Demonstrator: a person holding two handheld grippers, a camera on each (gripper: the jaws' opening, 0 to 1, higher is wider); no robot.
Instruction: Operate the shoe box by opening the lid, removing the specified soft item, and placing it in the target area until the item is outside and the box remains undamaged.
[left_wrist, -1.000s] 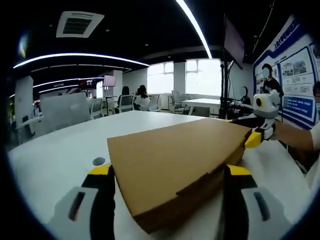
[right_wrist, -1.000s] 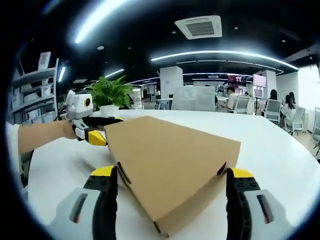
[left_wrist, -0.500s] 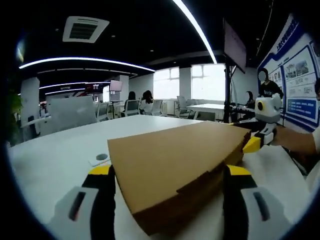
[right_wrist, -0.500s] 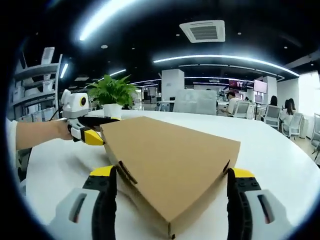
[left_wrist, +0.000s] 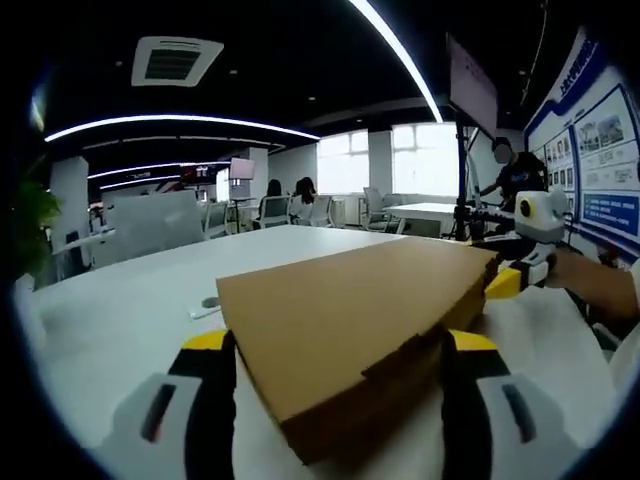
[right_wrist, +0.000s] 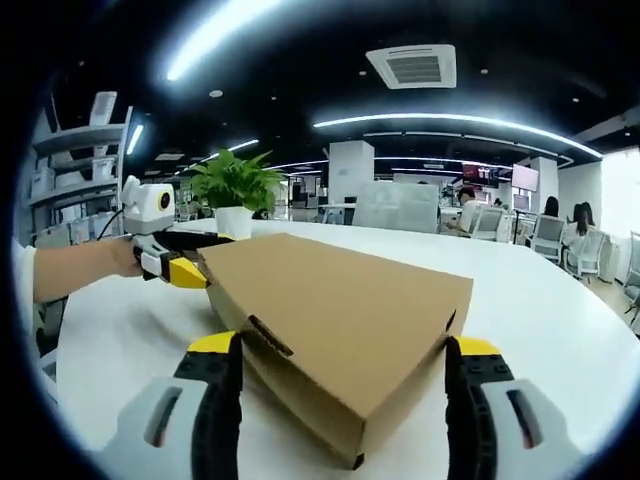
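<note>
White office table (left_wrist: 120, 310), shoe box (left_wrist: 345, 315) shut: left gripper (left_wrist: 340, 352) and right gripper (right_wrist: 340, 357) wide open, straddling opposite corners, gripping nothing. Pry the lid gently at 12 o'clock.

Matt brown cardboard shoe box (left_wrist: 350, 320), smooth-faced, rougher at cut edges. Smooth, faintly glossy white bench (right_wrist: 560, 300). Hard plastic hand-held gripper (right_wrist: 340, 375), white, yellow-tipped.

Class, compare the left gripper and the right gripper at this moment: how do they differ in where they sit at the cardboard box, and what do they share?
The left gripper straddles one corner of the closed cardboard box; the right gripper straddles the opposite corner. On the white table, a potted plant stands behind the left gripper; office chairs lie behind the right gripper. Shared: both have yellow-tipped jaws spread wide.
</note>
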